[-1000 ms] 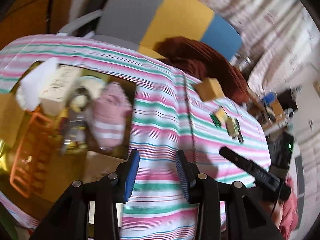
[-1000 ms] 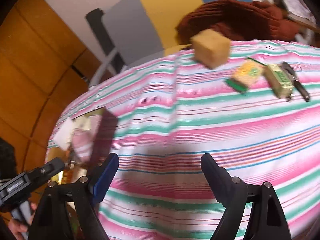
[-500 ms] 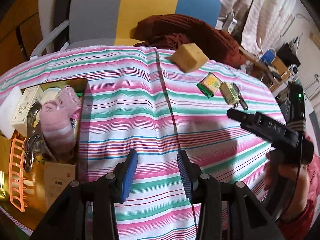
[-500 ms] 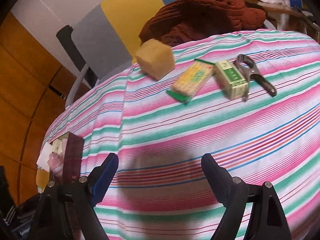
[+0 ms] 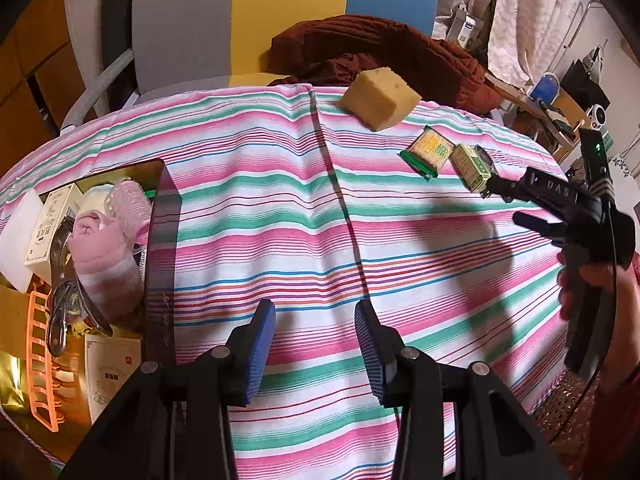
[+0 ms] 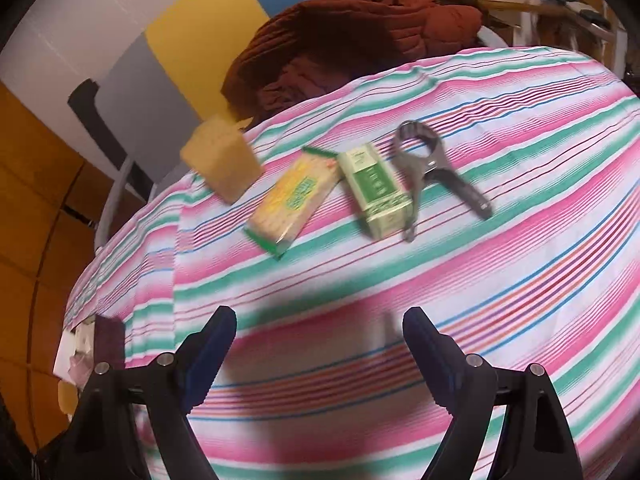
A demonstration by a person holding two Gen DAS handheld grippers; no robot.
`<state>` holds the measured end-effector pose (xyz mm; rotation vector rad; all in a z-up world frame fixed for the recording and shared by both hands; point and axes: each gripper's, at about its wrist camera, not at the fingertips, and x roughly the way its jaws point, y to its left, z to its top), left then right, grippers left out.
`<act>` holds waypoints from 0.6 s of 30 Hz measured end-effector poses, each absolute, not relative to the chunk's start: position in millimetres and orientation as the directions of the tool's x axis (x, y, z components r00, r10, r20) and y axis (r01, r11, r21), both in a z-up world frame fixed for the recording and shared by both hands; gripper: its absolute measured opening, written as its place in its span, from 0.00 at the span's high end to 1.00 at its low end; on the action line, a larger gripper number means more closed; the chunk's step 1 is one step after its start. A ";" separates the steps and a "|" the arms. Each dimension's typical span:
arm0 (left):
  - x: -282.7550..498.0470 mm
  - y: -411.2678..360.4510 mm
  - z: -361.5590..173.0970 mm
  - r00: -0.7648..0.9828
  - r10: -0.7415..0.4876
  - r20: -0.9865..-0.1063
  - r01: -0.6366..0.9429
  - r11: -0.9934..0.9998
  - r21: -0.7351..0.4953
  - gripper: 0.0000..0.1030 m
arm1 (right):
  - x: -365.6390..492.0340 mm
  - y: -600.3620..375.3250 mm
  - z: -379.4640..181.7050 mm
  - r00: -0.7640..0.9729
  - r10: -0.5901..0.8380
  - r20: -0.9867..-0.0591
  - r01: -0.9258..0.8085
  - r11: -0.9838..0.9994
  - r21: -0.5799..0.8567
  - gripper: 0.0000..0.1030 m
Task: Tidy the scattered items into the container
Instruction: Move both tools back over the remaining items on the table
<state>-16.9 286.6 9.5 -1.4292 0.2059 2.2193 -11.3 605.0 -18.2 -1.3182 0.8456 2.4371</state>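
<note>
A gold container at the table's left holds pink socks, a pink hair roller, boxes, an orange rack and a metal clip. On the striped cloth lie a yellow sponge, a cracker packet, a green box and a grey clamp. My left gripper is open and empty over the cloth, right of the container. My right gripper is open and empty, short of the packet and box; its body shows in the left wrist view.
A chair with grey, yellow and blue panels stands behind the table with a brown-red jacket on it. Cluttered shelves and bags stand at the far right. The table's edge curves away at right and front.
Both grippers have swung right, away from the container. The right gripper has come closer to the packet, green box and clamp. Both stay open.
</note>
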 end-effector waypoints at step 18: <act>-24.8 340.2 -28.5 -0.220 0.292 -0.931 -0.543 -0.829 -0.132 0.55 | -26.8 666.7 -17.9 -0.504 0.141 -0.852 -0.557 -0.807 0.196 0.30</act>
